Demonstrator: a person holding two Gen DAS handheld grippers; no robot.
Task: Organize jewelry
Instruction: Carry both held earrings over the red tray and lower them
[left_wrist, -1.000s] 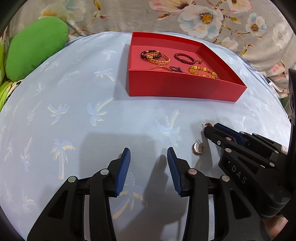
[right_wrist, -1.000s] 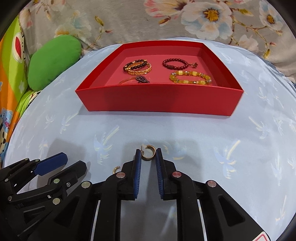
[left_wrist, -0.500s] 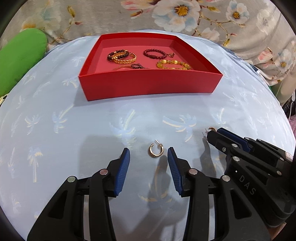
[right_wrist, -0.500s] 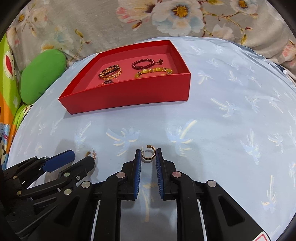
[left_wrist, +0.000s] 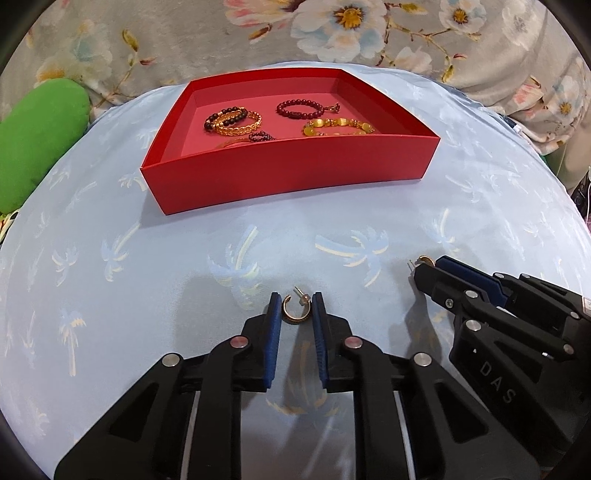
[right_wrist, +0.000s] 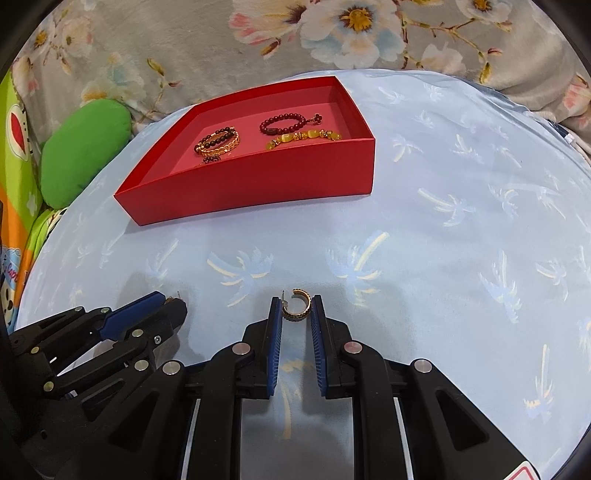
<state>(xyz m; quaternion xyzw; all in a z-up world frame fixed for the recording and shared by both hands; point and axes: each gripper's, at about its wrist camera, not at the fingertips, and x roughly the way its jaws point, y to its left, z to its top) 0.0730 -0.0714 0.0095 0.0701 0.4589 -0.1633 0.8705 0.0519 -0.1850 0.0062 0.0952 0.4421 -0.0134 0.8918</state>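
Leftmost, a green cushion (left_wrist: 37, 136) lay at the edge of the pale blue cloth (left_wrist: 184, 266) printed with palm trees, with flowered fabric (left_wrist: 369, 29) behind. Next to it, farther back on the cloth, stood the red tray (left_wrist: 295, 166), and inside it (from its left side to its right) lay a dark bead bracelet over a gold chain bracelet (left_wrist: 232, 120), a small dark ring (left_wrist: 260, 136), a dark red bead bracelet (left_wrist: 301, 109) and an amber bracelet (left_wrist: 338, 127). Nearer the camera, well apart from the tray, the left gripper (left_wrist: 295, 314) was closing on a gold hoop earring (left_wrist: 293, 312); its blue pads (left_wrist: 274, 325) stood against the hoop's two sides, with the post pointing up and away. To its right sat the right gripper (right_wrist: 295, 312), its pads pressed together on the second gold hoop earring (right_wrist: 295, 306), whose open end faced up. In the left wrist view only the tip of that second earring showed past the right gripper's black fingertip. Both earrings were low over the cloth, and whether they touched it I could not tell.
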